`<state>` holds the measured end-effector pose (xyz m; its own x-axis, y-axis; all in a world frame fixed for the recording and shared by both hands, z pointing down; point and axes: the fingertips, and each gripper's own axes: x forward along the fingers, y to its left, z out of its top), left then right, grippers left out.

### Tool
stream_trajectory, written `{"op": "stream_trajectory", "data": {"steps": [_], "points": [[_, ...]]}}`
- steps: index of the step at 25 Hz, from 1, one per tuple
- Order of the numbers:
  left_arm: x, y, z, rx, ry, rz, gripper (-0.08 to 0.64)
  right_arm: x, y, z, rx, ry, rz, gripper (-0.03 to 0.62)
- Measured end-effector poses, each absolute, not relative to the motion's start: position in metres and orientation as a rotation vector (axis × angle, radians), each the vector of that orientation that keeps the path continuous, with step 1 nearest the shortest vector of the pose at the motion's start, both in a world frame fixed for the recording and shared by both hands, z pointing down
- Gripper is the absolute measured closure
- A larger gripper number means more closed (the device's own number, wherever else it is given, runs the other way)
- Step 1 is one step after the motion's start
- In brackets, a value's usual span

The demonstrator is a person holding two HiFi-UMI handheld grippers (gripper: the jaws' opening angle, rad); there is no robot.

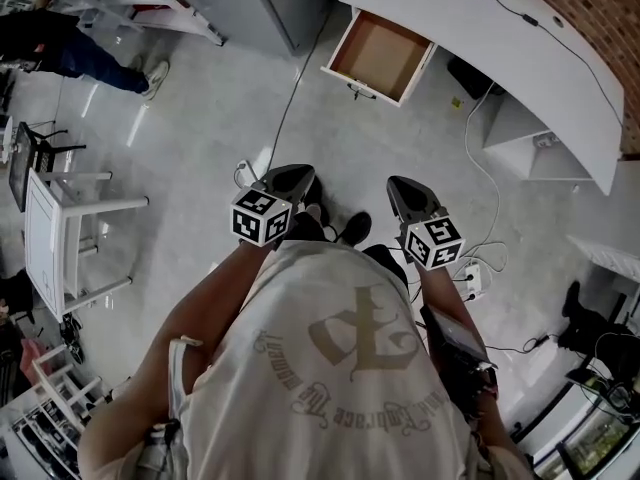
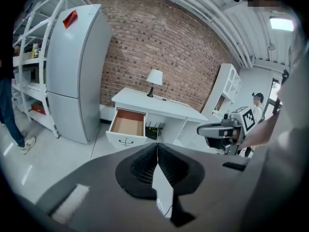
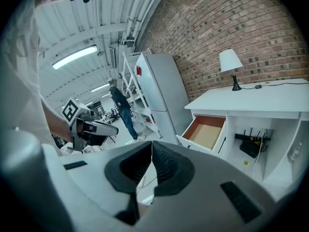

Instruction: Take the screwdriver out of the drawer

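My left gripper (image 2: 157,146) has its jaws pinched together at the tips, with nothing between them. Same deal on my right gripper (image 3: 151,144): jaws closed tip to tip, holding nothing. I've got the two side by side in front of my chest, a little apart, both pointing out over the grey floor (image 1: 200,128). Well ahead of both, the drawer (image 1: 378,56) stands pulled open from the white desk (image 1: 500,48). From here I only see its brown bottom and can't make out the screwdriver. A lamp (image 2: 154,79) sits on the desk top beyond the drawer, and a tall grey fridge (image 2: 72,71) stands left of the desk. A person (image 1: 70,53) is far off to my left.
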<state>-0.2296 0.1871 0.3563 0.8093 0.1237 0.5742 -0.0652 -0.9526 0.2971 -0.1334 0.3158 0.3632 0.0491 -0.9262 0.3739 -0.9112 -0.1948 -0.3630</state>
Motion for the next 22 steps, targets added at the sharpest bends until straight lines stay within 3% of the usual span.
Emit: {"op": "stream_trajectory", "data": {"steps": [22], "points": [[-0.249,0.186,0.344,2.721,-0.035,0.84,0.554,-0.158,0.318,0.37,-2.204,2.036,-0.861,0.586]]}}
